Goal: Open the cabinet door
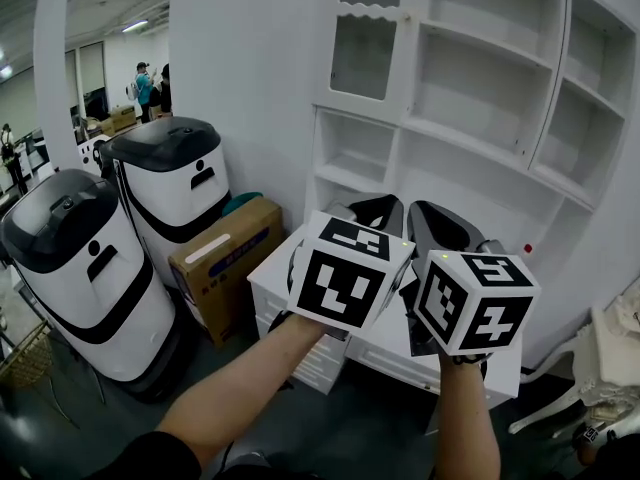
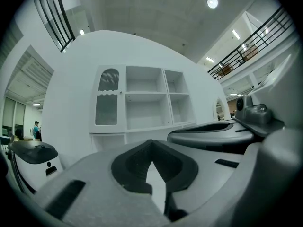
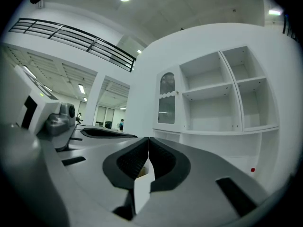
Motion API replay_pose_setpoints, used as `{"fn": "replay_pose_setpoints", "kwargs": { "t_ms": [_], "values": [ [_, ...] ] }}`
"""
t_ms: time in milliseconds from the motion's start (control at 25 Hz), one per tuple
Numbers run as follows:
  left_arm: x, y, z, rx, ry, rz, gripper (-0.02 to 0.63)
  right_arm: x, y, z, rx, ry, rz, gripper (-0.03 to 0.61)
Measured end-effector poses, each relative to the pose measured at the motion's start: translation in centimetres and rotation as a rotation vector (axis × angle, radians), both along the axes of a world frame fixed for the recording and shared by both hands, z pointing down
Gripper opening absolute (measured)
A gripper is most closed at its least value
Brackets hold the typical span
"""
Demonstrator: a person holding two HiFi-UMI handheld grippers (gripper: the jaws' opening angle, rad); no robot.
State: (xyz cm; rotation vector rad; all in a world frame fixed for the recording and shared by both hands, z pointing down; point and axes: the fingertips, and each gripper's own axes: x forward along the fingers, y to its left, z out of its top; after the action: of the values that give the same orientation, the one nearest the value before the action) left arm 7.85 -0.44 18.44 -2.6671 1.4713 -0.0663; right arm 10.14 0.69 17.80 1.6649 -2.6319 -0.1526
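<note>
Task not yet begun, as far as we can judge. The cabinet door (image 1: 363, 43), a narrow glazed panel with a wavy rail across it, sits at the upper left of the white shelf unit (image 1: 480, 78) and looks flush in its frame. A small knob (image 1: 405, 14) shows on its right edge. Left gripper (image 2: 150, 148): jaws together, pads meeting, nothing between them. Right gripper (image 3: 148, 143): the same, closed and empty. We see both held level, side by side and just apart from one another, over a low white drawer unit (image 1: 295, 363), below the door and well short of it. Neither touches any part of the cabinet. In our reading the whole job is left: bring one gripper up to the knob side, part the jaws, take the knob or the door's edge, and swing the panel out. To the left stand two white-and-black machines (image 1: 80, 268) and a cardboard box (image 1: 225, 258), away from the likely path.
</note>
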Motion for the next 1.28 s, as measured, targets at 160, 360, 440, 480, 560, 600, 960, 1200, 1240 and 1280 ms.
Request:
{"fn": "replay_pose_setpoints", "kwargs": {
  "t_ms": [160,360,440,480,560,600,960,1200,1240,1280],
  "values": [
    [-0.2,-0.5,-0.3,0.009,0.001,-0.014,0.006,-0.2,-0.6,-0.1,0.003,0.0,-0.015,0.021],
    [-0.7,-2.2,-0.1,0.01,0.006,-0.016,0.005,-0.5,-2.3,0.2,0.003,0.0,-0.016,0.021],
    [-1.0,-3.4,0.0,0.01,0.008,-0.013,0.006,-0.7,-3.5,0.3,0.002,0.0,-0.012,0.021],
    [-1.1,-4.0,0.0,0.01,0.009,-0.011,0.005,-0.8,-4.1,0.3,0.004,0.0,-0.009,0.021],
    [-1.4,-5.5,-0.2,0.013,0.011,-0.007,0.005,-0.9,-5.6,0.2,0.006,-0.001,-0.001,0.021],
    [-1.5,-6.3,-0.2,0.015,0.011,-0.003,0.005,-1.0,-6.4,0.1,0.008,-0.001,0.003,0.021],
    [-2.5,-13.6,-0.2,0.005,0.011,0.043,0.005,-2.3,-13.5,-0.1,0.003,0.009,0.042,0.021],
    [-3.6,-17.5,-0.3,0.0,0.012,0.078,0.005,-3.4,-17.4,-0.3,0.0,0.011,0.078,0.021],
    [-3.8,-18.0,-0.3,0.0,0.013,0.084,0.005,-3.7,-18.0,-0.4,0.0,0.012,0.083,0.021],
    [-4.0,-18.6,-0.4,0.001,0.014,0.091,0.005,-3.9,-18.5,-0.4,0.001,0.014,0.09,0.021]
  ]
}}
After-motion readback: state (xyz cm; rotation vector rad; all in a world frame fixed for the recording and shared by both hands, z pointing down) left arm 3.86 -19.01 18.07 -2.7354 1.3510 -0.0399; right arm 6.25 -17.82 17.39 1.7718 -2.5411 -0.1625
